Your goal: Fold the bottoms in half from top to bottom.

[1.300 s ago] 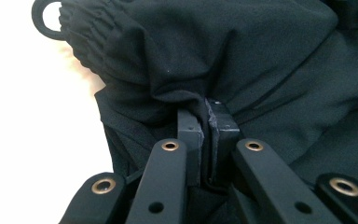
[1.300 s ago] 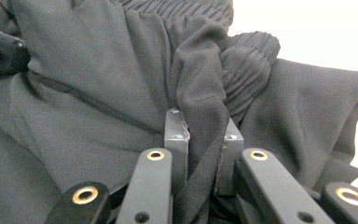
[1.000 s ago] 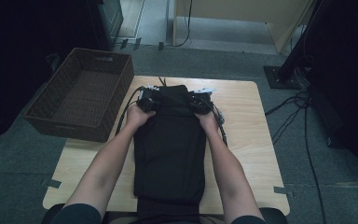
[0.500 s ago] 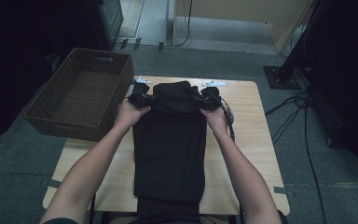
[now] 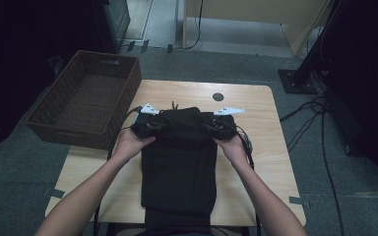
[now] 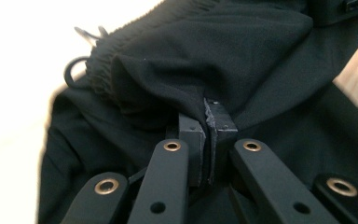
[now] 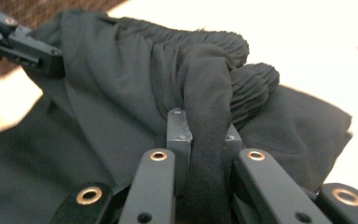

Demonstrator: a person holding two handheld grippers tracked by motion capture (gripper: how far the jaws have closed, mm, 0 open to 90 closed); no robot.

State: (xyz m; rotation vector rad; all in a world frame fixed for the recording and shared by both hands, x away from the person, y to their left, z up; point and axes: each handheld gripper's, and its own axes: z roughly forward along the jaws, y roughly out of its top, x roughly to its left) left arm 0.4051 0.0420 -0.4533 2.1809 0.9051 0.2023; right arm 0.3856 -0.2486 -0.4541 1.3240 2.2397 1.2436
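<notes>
A black garment with an elastic waistband, probably trousers point(image 5: 179, 162), lies lengthwise down the middle of the wooden table point(image 5: 270, 147), its near end hanging over the front edge. My left gripper point(image 5: 153, 127) is shut on the left side of the garment's far end, and my right gripper point(image 5: 212, 128) is shut on its right side. That far end is lifted and bunched between them. In the left gripper view the jaws pinch a thin fold of black cloth point(image 6: 205, 88). In the right gripper view a thicker fold near the gathered waistband point(image 7: 205, 51) sits between the jaws.
A dark brown wicker basket point(image 5: 86, 98) stands at the table's left, overhanging its edge. A small dark round mark point(image 5: 218, 97) sits near the far edge of the table. Cables point(image 5: 320, 118) trail on the floor at the right. Bare wood lies on both sides of the garment.
Both grippers first pushed the garment's far end away, then drew it back toward me, with the cloth held and bunched higher between them.
</notes>
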